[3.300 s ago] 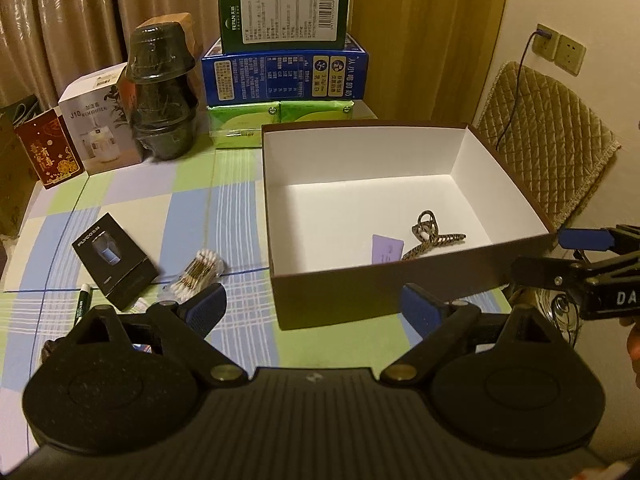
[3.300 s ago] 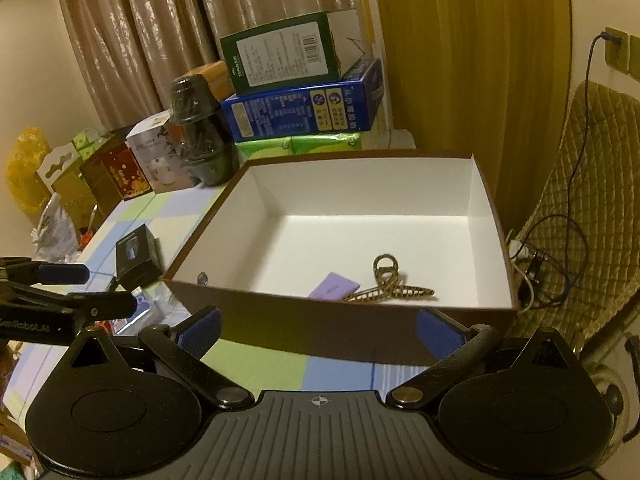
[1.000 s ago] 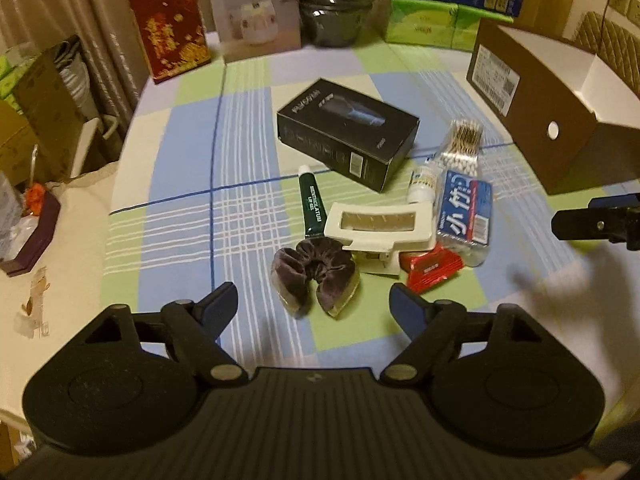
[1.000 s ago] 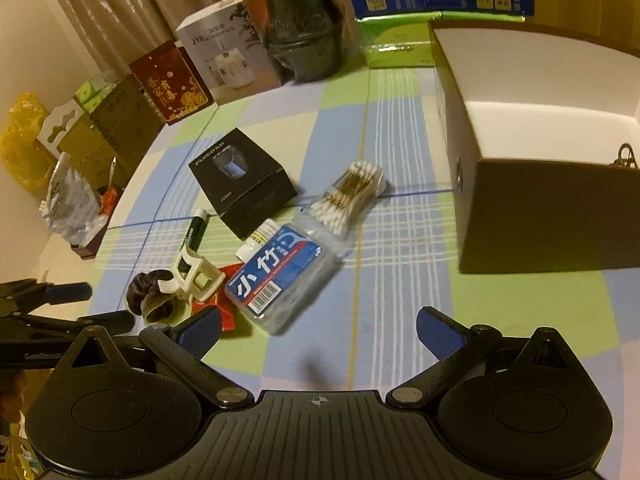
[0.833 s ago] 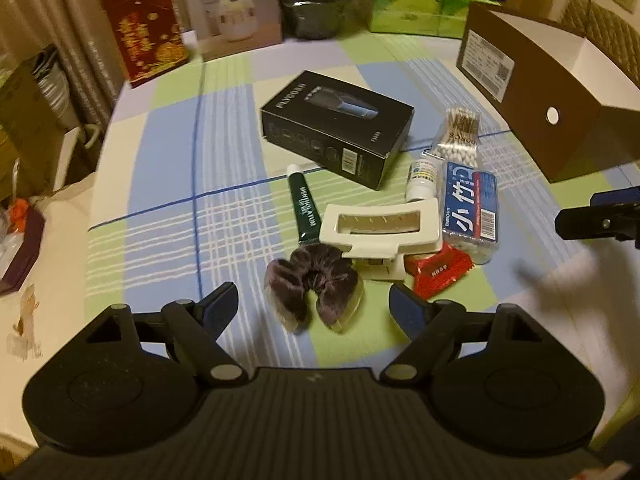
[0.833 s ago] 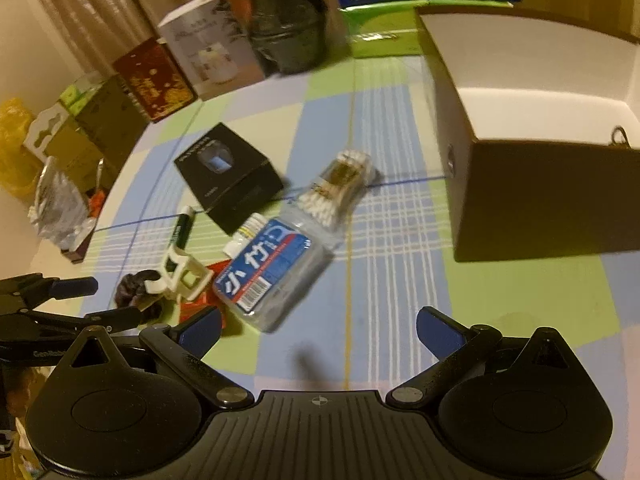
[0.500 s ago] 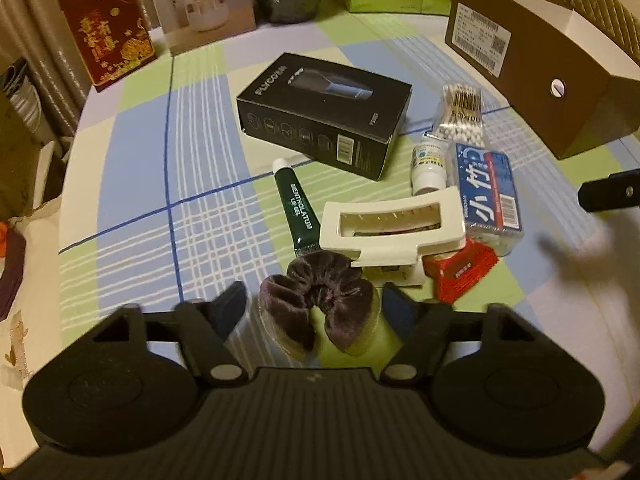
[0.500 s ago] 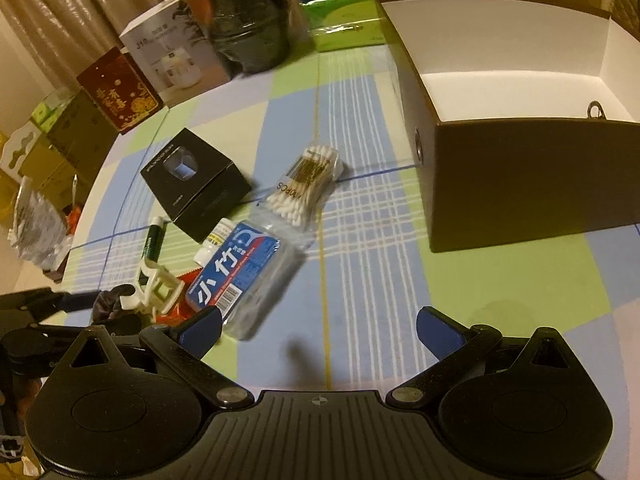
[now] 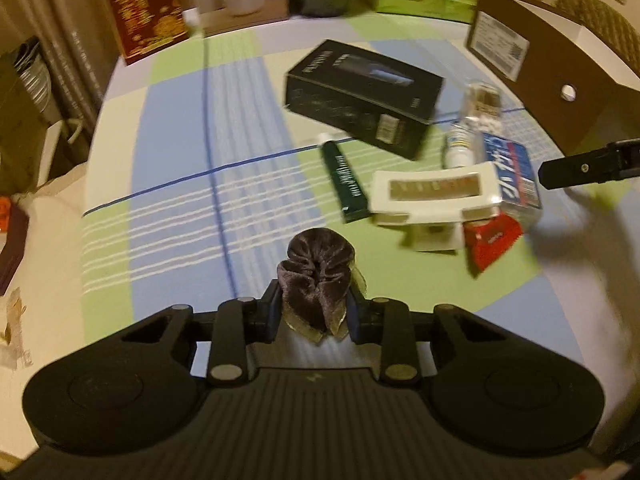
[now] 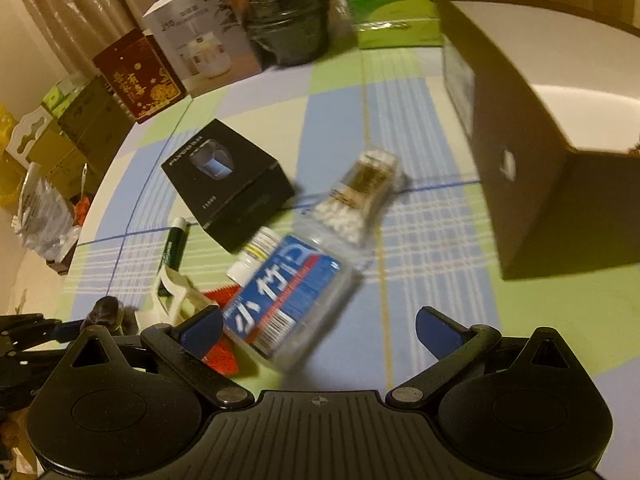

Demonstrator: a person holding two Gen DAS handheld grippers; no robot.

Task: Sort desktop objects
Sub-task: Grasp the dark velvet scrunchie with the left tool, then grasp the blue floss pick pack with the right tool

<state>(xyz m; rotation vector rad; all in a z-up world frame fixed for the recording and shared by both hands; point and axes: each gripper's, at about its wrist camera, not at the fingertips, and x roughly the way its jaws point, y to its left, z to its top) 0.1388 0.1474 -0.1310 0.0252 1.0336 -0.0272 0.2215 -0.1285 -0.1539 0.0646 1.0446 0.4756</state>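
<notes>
My left gripper is shut on a dark velvet scrunchie, held just above the checked tablecloth; the scrunchie also shows at the left in the right wrist view. My right gripper is open and empty, hovering over a blue-labelled clear pack. Around it lie a cream hair claw, a red packet, a green tube, a small white bottle, a bag of cotton swabs and a black box. The brown open box stands at the right.
Cartons, a red gift box, a white appliance box and a dark stacked container line the table's far edge. The table's left edge drops to bags and boxes on the floor.
My left gripper has closed on the scrunchie and lifted it off the cloth. My right gripper has moved down and left, closer to the blue-labelled pack.
</notes>
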